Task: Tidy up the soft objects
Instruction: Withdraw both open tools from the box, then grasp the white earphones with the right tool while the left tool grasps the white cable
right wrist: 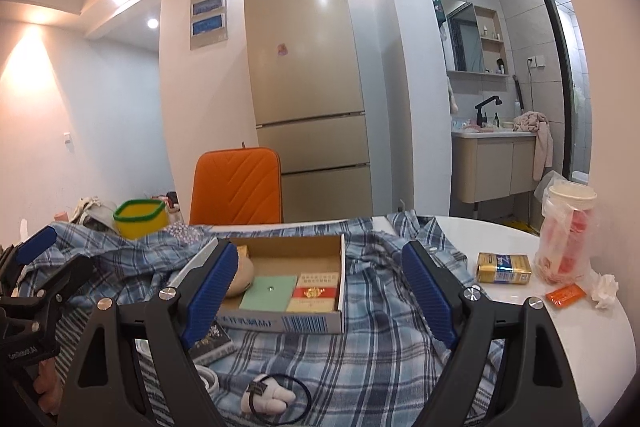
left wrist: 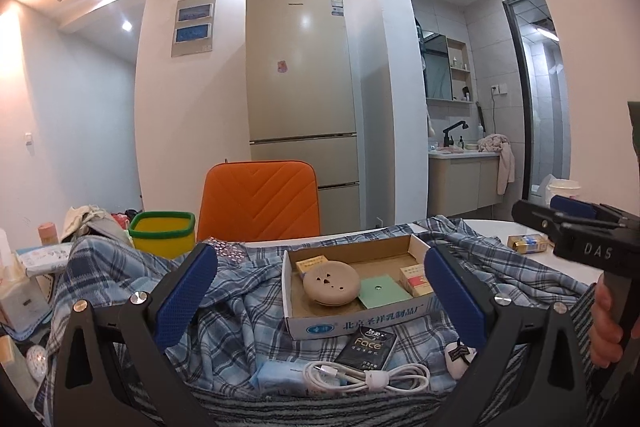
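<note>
Both pairs of fingers released wide, level over the plaid shirt (left wrist: pixel 248 291), gripping nothing: left gripper (left wrist: pixel 320 287), right gripper (right wrist: pixel 316 291). Between them, a shallow cardboard box (right wrist: pixel 304 323) sitting on the rumpled cloth (cigarette packs and a green card inside). Nearer, a coiled white cable (left wrist: pixel 360 375) and small plush toy (right wrist: pixel 268 397). On the glossy white tabletop (right wrist: pixel 500 235), a gold pack (right wrist: pixel 504 269).

1 shirt (left wrist: pixel 248 291), 1 box (left wrist: pixel 352 319), 2 grippers (left wrist: pixel 316 291)
</note>
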{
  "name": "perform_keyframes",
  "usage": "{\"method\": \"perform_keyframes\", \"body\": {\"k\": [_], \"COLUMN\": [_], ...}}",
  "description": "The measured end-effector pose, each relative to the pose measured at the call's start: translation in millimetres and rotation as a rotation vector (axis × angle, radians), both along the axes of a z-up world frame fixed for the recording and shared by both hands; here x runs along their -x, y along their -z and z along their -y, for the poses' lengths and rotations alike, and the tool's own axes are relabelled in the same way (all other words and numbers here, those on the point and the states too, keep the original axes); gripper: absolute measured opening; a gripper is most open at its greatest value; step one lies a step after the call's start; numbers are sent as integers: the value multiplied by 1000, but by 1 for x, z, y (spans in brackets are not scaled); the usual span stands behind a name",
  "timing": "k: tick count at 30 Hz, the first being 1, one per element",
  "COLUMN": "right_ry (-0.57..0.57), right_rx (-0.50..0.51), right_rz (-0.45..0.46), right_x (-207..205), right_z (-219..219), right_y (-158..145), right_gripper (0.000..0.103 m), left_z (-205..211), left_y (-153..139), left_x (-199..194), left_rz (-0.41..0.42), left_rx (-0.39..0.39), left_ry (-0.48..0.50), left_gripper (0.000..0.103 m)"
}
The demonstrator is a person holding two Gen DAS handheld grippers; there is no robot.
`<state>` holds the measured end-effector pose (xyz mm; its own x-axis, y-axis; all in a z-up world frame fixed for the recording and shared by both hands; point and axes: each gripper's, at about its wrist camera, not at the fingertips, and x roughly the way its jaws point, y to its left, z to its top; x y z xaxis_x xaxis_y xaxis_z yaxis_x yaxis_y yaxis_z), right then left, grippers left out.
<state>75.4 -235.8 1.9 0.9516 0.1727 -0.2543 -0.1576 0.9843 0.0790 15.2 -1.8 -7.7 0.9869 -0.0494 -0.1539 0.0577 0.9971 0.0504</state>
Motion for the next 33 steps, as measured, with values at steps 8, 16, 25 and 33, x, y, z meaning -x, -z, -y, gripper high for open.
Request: {"method": "perform_keyframes", "body": {"k": [8,16,25,33], "right_ry": [-66,-213,-317,-305], "right_rx": [76,142,163,180], "right_rz": [-244,-445,-652,-705], "right_x": [-22,-34,-48,-54], "right_z": [-19,-41,-59,-61], "right_y": [21,47,83,95], "right_gripper": [86,78,57,47], "left_z": [6,6,14,10], "left_y": [5,12,17,21], "left_x": [-9,-22,-25,-35], "left_rz": [-71,-164,-189,-244], "left_rx": [-35,-40,-69,-58], "left_ry": [-5,13,26,19], "left_gripper": [103,103,103,103]}}
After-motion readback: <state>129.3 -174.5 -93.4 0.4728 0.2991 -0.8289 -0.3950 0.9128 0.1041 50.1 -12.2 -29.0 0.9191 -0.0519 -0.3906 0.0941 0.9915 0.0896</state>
